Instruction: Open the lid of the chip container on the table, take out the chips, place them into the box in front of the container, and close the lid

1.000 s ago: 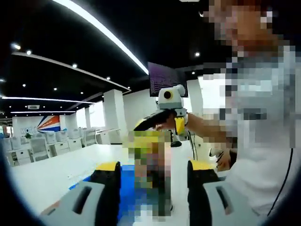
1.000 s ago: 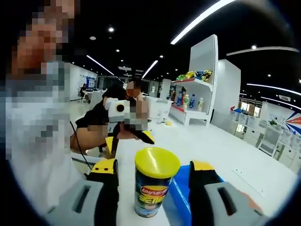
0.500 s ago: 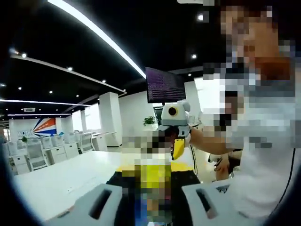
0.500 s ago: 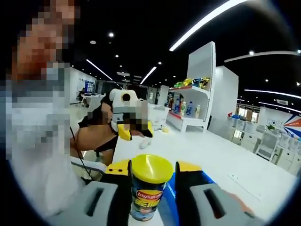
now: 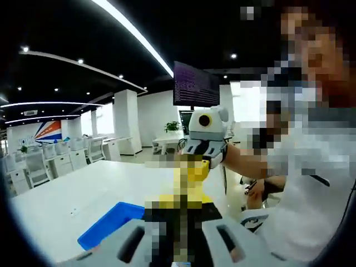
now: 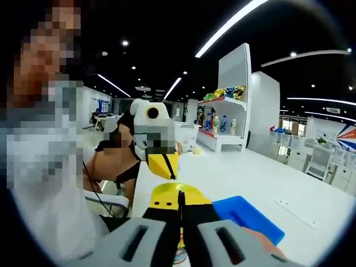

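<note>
Right gripper [image 6: 179,214] clamped on yellow lid [image 6: 171,194] of chip container — left gripper's [image 6: 165,165] grip impossible to tell; blue box [image 6: 248,217] beside.

1 chip can w/ yellow lid [image 6: 167,196], 1 blue box [image 6: 247,218], 2 tongs [image 6: 179,214], 1 table [image 6: 245,178].

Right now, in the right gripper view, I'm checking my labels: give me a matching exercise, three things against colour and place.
1 lid
2 box
3 shelf

A white, far off, holding goods
B yellow, just past the jaws
C blue, on the table

Pairs: 1-B, 2-C, 3-A
</note>
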Motion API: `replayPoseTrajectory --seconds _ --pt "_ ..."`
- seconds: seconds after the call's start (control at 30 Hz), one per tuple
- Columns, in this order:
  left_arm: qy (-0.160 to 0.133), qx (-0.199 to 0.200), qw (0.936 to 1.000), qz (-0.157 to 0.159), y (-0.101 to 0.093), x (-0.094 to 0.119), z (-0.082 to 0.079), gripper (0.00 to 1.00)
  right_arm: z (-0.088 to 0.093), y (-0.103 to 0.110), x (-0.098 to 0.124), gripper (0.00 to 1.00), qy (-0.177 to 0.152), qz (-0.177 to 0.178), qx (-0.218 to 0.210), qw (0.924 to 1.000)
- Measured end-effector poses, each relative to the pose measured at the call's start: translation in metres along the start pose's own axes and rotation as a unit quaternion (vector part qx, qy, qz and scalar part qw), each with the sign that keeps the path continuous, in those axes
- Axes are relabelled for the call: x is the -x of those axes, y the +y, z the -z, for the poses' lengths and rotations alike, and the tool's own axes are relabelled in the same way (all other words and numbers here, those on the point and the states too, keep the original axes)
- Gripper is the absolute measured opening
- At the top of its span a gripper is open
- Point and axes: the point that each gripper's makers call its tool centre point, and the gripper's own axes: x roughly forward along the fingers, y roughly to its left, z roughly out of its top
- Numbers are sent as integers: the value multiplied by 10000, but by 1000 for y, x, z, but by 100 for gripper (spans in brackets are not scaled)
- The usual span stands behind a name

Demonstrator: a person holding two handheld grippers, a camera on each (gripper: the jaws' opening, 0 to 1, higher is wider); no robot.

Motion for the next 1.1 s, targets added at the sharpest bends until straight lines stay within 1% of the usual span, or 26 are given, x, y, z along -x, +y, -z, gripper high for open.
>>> replayPoseTrajectory --seconds 0.07,0.17,0.37,0.5,0.67,0.7,0.8,0.9,1.0,1.1 --pt "-10 38 10000 -4 1 0 0 2 0 1 -2 1 -11 -30 -13 10000" --pt "57 -10 10000 -50 3 -1 1 2 1 1 -5 1 38 -46 -24 10000" --pt "112 27 9999 -20 6 -1 4 2 1 2 -3 1 31 -85 -87 9999" --pt "60 61 10000 -43 9 -1 3 2 1 4 -4 1 41 -96 -62 9999" --pt "49 71 10000 30 8 -1 3 2 3 4 -4 1 85 -117 -113 9998" --pt "28 110 9999 79 7 -1 2 2 2 4 -4 1 82 -112 -101 9999" --pt "-2 116 9999 98 6 -2 0 2 0 3 -4 1 53 -100 -91 9999" --pt "44 107 9999 120 6 -4 0 2 -2 3 -4 1 36 -97 -59 9999" --pt "106 58 9998 124 6 -6 3 2 -3 2 -3 1 45 -119 83 9999" --pt "102 70 9998 160 5 -6 3 2 -4 2 -3 1 38 -119 77 9999"
